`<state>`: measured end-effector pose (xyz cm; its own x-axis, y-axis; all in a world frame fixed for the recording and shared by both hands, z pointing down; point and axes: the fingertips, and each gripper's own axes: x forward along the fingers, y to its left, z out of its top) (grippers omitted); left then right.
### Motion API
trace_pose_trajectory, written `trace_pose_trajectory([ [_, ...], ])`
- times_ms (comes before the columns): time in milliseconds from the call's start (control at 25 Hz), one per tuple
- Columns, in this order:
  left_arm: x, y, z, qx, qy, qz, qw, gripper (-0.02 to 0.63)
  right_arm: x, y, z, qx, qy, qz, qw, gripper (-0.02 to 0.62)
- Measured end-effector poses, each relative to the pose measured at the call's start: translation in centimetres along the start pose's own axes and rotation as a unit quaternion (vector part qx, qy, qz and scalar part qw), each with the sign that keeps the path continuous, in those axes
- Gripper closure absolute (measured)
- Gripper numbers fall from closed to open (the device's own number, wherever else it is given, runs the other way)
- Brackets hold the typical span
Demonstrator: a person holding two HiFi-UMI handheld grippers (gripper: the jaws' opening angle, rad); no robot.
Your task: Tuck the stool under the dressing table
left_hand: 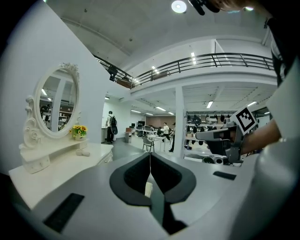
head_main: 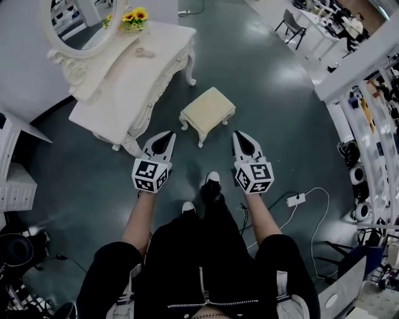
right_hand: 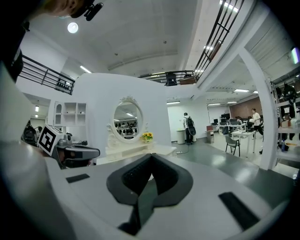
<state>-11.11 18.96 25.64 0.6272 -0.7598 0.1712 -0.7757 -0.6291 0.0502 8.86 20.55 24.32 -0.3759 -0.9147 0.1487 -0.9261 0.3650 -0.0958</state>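
Dressing table point(head_main: 134, 81) is being shown upper left in the head view. Stool point(head_main: 208, 112) is sitting apart at centre, not yet tucked. Left gripper point(head_main: 167, 138) and right gripper point(head_main: 239, 137) are being held below it, jaws pressed together and empty, seemingly for pushing.

Glossy grey floor point(head_main: 268, 93), white wall point(right_hand: 93, 101), railed balcony point(left_hand: 211, 61) beneath a ceiling light point(left_hand: 178, 6)

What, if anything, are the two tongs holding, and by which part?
Nothing. The left tongs and right tongs are both shut and empty, short of the stool, which stands on the floor beside the dressing table.
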Motion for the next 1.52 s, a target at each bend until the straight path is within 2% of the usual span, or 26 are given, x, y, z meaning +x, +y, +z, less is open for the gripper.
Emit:
trace_pose_trajectory([
  [360, 9.5, 4.1, 0.5, 0.002, 0.012, -0.003, 0.9999, 0.584, 9.4, -5.5, 0.0, 0.008, 0.005, 0.013, 1.0, 0.589],
  [720, 21.7, 9.6, 3.5, -0.001, 0.016, 0.028, 0.9995, 0.584, 22.0, -14.3, 3.0, 0.01, 0.013, 0.051, 0.999, 0.588],
  [880, 25.3, 11.6, 3.9, -0.007, 0.023, 0.048, 0.9986, 0.584, 26.3, -17.1, 3.1, 0.015, 0.026, 0.067, 0.997, 0.588],
  [1240, 30.2, 16.0, 3.3, -0.012, 0.037, 0.057, 0.9976, 0.584, 33.2, -18.9, 1.1, 0.03, 0.053, 0.081, 0.995, 0.588],
  [1520, 33.1, 17.8, 1.4, -0.022, 0.058, 0.028, 0.9977, 0.584, 35.4, -20.4, -1.4, 0.059, 0.069, 0.053, 0.994, 0.575],
])
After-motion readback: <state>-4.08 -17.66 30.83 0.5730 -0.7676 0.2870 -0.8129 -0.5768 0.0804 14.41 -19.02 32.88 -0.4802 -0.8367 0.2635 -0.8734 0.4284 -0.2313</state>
